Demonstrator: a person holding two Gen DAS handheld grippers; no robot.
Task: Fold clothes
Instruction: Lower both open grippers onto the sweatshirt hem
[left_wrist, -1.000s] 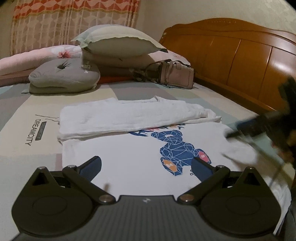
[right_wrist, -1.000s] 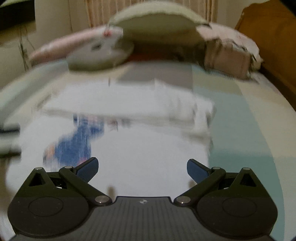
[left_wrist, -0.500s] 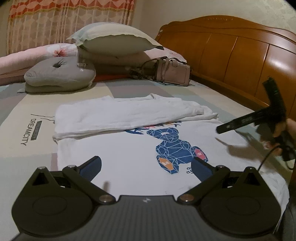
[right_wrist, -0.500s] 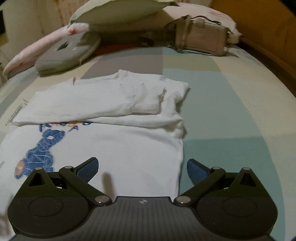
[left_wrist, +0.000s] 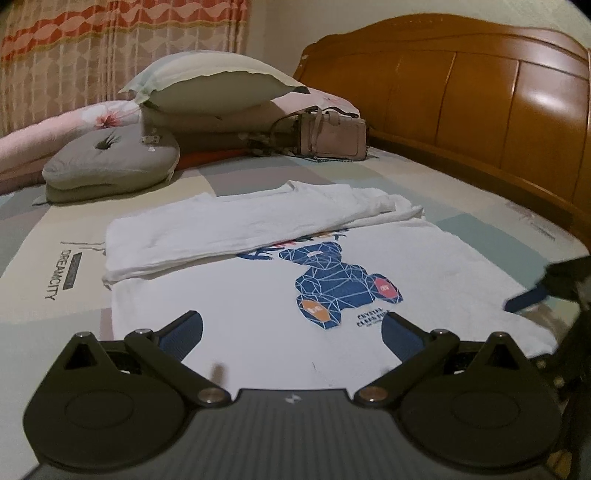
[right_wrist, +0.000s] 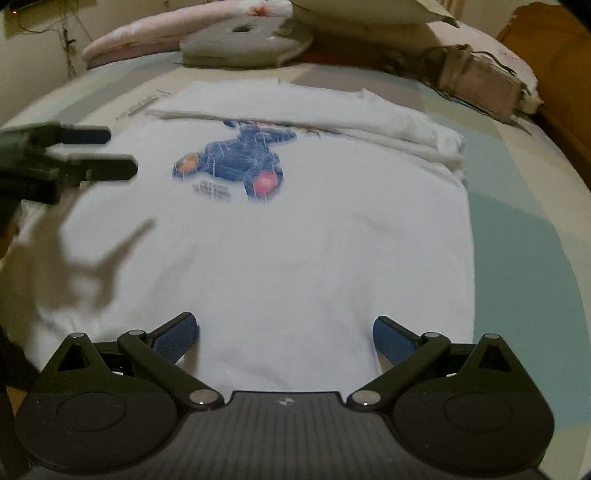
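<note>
Bed (left_wrist: 461, 192) with pastel patchwork sheet, wooden headboard (left_wrist: 480, 96) at right, orange-patterned curtain (left_wrist: 110, 48) behind. White T-shirt (left_wrist: 258, 302) spread flat mid-bed, far part folded over itself, blue geometric bear print (left_wrist: 332, 284) showing. Beyond shirt: grey round cushion (left_wrist: 110, 162), cream pillow (left_wrist: 214, 81) stacked on pink floral bedding (left_wrist: 74, 122), taupe handbag (left_wrist: 328, 136) near headboard. Nothing between grippers and shirt. "DREAMCITY" printed on sheet (left_wrist: 59, 273) left of shirt; small text under bear unreadable. Left gripper (left_wrist: 291, 332) low over near hem, jaws spread wide, gripping nothing. Right gripper (right_wrist: 284, 332) over near edge of shirt (right_wrist: 280, 240), jaws wide too, nothing between pads; right-wrist view motion-blurred. Left gripper also seen from right camera (right_wrist: 103, 155), fingers apart.
</note>
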